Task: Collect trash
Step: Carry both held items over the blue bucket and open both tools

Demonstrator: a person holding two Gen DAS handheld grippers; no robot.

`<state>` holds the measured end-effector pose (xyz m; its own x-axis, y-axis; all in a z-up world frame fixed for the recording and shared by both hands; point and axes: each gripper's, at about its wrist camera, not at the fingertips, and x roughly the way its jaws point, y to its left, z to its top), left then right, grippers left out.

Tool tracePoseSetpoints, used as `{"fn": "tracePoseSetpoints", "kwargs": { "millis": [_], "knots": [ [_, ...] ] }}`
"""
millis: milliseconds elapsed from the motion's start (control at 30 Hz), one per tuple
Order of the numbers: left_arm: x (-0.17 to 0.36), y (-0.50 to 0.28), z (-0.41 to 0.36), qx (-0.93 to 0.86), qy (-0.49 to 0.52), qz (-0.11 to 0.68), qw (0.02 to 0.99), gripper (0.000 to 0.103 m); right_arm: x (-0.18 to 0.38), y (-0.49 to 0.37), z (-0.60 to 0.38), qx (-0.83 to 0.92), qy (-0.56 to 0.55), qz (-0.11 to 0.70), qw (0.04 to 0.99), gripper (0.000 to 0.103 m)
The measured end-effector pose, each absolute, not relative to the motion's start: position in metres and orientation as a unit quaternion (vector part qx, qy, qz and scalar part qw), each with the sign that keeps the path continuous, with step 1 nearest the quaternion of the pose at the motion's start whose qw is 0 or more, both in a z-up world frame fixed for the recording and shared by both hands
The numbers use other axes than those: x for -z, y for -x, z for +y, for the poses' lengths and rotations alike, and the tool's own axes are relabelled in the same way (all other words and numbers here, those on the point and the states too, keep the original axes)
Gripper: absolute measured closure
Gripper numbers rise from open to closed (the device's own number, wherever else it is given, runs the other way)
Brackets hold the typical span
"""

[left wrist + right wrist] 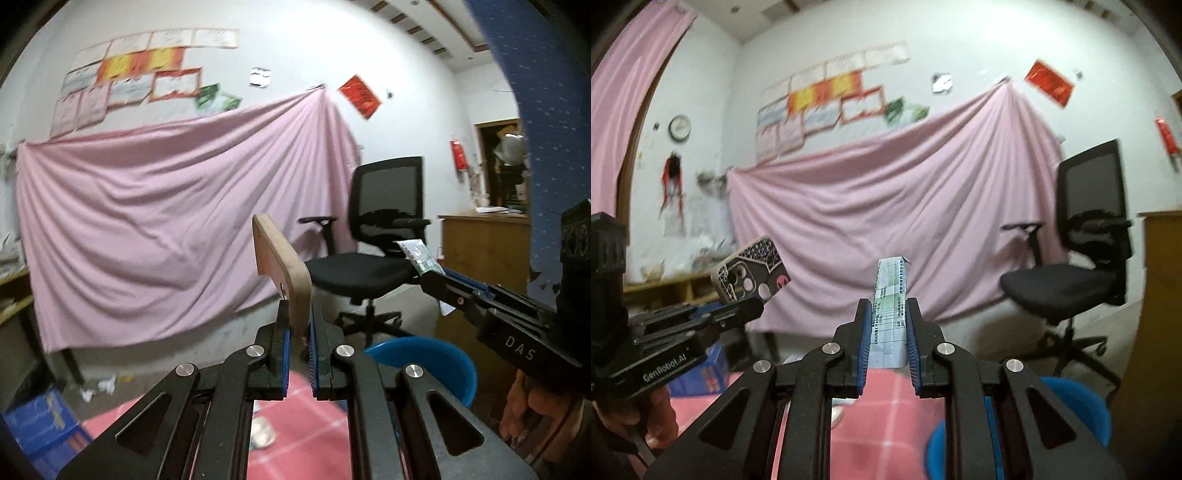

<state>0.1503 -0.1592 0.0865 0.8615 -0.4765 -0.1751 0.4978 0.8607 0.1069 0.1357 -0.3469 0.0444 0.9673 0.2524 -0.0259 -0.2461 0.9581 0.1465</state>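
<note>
Between the blue-padded fingers of the left gripper (299,325) a phone case (282,258) is pinched by its edge, and it sticks up and away from the fingers. From the right wrist view the same case (753,273) is seen to be patterned in black and white, with round holes for a camera. A small folded paper carton (891,306), printed in green and white, is pinched between the fingers of the right gripper (888,332), and it points forward and up. Both things are held up in the air, well above a bench covered with a pink checked cloth (886,402). A blue bin (424,358) is seen low down, beside the bench. A big pink sheet (166,221) is hung on the far wall, and a black office chair (376,240) is set in front of it. A bit of the person's hand (524,410) is seen under the right gripper.
</note>
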Motion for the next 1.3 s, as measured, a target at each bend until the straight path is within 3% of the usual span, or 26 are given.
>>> {"fn": "tracePoseSetpoints", "kwargs": {
  "millis": [333,1300],
  "knots": [
    [-0.087,-0.161,-0.239,0.326,-0.112,0.072,0.936,0.097,-0.045,-0.129,-0.402,-0.045,-0.112,0.013,0.993,0.087],
    [-0.024,-0.24,-0.309,0.353,-0.08,0.269,0.893,0.095,0.026,-0.184,-0.462,0.024,-0.203,0.234,0.95,0.085]
  ]
}}
